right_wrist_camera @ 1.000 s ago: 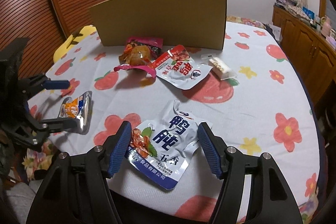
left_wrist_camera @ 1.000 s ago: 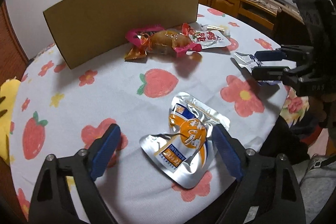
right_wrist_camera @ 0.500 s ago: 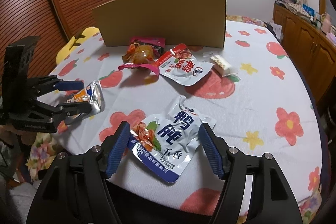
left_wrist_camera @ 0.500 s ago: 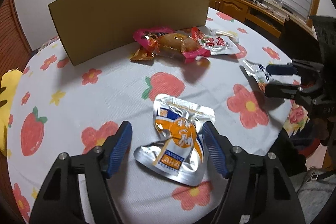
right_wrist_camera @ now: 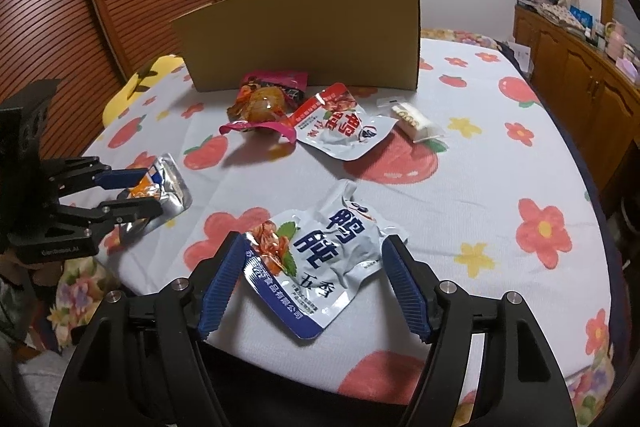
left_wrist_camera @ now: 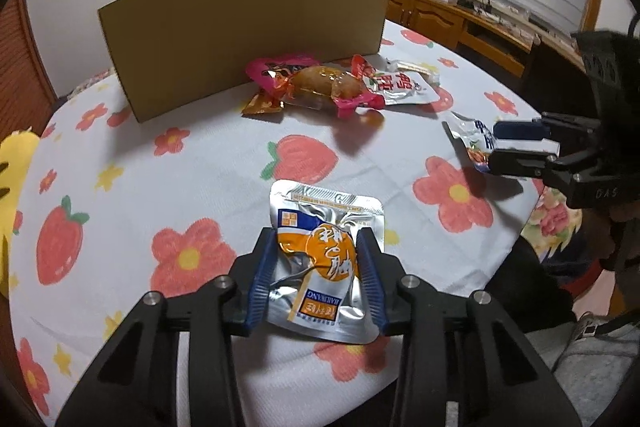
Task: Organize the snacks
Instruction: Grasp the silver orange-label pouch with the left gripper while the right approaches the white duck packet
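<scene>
My left gripper (left_wrist_camera: pixel 316 275) is shut on a silver and orange snack pouch (left_wrist_camera: pixel 320 263), pinching its sides; it also shows in the right wrist view (right_wrist_camera: pixel 132 193) with the pouch (right_wrist_camera: pixel 168 187). My right gripper (right_wrist_camera: pixel 316 275) has its blue pads against both edges of a white and blue duck snack pouch (right_wrist_camera: pixel 316 263), which bows between them on the tablecloth; it shows in the left wrist view (left_wrist_camera: pixel 516 147) closed on that pouch (left_wrist_camera: pixel 472 139). A pile of snacks lies farther back: a clear-wrapped drumstick (right_wrist_camera: pixel 264 107), a pink pack (right_wrist_camera: pixel 280 81), a red and white pouch (right_wrist_camera: pixel 344 127).
A bent cardboard sheet (right_wrist_camera: pixel 312 31) stands upright behind the pile. A small wrapped cake (right_wrist_camera: pixel 412 119) lies to the right of the pile. The round table (right_wrist_camera: pixel 500 167) has a strawberry and flower cloth. Wooden cabinets (right_wrist_camera: pixel 580 75) line the right wall.
Both grippers have closed in from wide open onto their pouches. The left gripper's pads now squeeze the silver pouch. The right gripper's pads have narrowed onto the white pouch.
</scene>
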The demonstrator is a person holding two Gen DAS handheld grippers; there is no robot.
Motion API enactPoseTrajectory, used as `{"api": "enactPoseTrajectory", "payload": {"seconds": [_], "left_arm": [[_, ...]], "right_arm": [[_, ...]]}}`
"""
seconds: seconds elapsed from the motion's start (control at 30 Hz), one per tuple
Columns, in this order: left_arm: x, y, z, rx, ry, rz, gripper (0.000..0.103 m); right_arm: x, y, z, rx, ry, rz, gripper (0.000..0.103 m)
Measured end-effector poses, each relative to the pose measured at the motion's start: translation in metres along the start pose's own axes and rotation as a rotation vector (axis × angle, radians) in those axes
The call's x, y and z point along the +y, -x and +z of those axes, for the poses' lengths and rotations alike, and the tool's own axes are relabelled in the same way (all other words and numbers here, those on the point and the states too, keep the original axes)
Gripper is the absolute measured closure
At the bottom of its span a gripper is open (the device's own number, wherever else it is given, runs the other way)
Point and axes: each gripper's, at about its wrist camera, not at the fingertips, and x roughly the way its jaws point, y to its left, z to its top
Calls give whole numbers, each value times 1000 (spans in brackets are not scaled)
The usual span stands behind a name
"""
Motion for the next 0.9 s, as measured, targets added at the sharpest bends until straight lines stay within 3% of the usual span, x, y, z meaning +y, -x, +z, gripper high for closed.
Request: {"api": "enactPoseTrajectory", "payload": {"seconds": [0.63, 0.77, 0.9], "left_arm": [[15, 10, 6, -84, 88, 11, 64], [16, 10, 6, -85, 88, 12, 64], [17, 11, 7, -92, 92, 12, 64]], "right_arm": [[-8, -11, 4, -1, -59, 3, 30], [2, -21, 7, -5, 11, -55, 30], [11, -26, 4, -16, 85, -125, 41]]}}
